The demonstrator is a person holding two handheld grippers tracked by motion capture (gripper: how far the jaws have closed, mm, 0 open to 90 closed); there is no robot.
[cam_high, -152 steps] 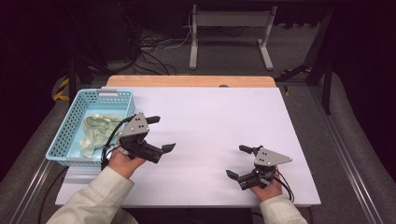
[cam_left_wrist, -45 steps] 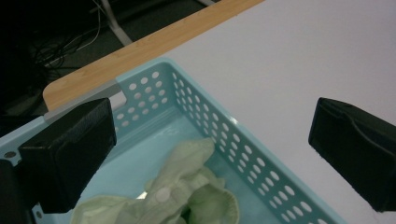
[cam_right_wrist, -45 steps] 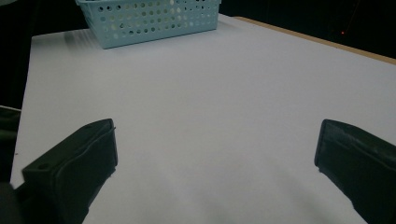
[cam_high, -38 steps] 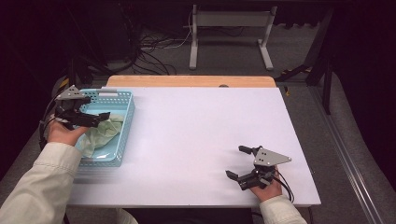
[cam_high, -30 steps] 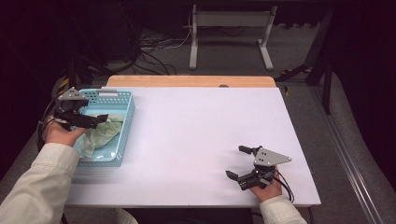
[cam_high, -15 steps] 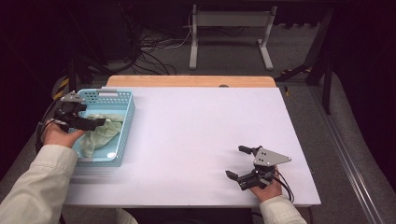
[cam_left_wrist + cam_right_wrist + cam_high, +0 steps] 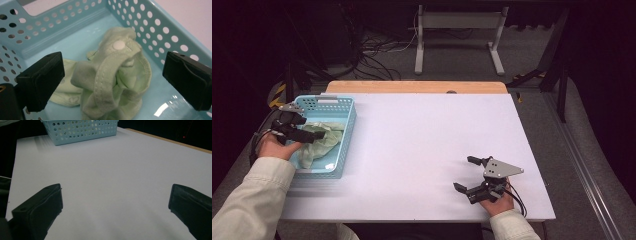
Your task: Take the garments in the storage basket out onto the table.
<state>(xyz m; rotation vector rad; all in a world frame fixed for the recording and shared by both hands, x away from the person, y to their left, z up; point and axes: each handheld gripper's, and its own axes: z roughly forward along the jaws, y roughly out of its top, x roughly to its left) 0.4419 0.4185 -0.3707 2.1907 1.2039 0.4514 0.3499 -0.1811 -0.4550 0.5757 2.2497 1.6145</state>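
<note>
A light blue perforated basket [image 7: 343, 131] sits at the table's left edge with a crumpled pale green garment [image 7: 323, 140] inside. My left gripper [image 7: 310, 131] reaches into the basket from its left side, open. In the left gripper view its jaws stand wide on either side of the garment [image 7: 117, 75], which has a white snap button; the jaws do not touch the cloth. My right gripper [image 7: 467, 174] rests open on the table at the front right, nothing between its jaws. The right gripper view shows the basket [image 7: 80, 130] far off.
The white tabletop [image 7: 432, 145] has a wooden strip [image 7: 417, 87] along its far edge. Dark floor with cables and a metal stand [image 7: 457, 35] lies beyond. A grey surface runs along the right side of the table.
The left gripper went from the table beside the basket to the basket's left side. In the last second it dropped slightly over the garment. The right gripper stayed still.
</note>
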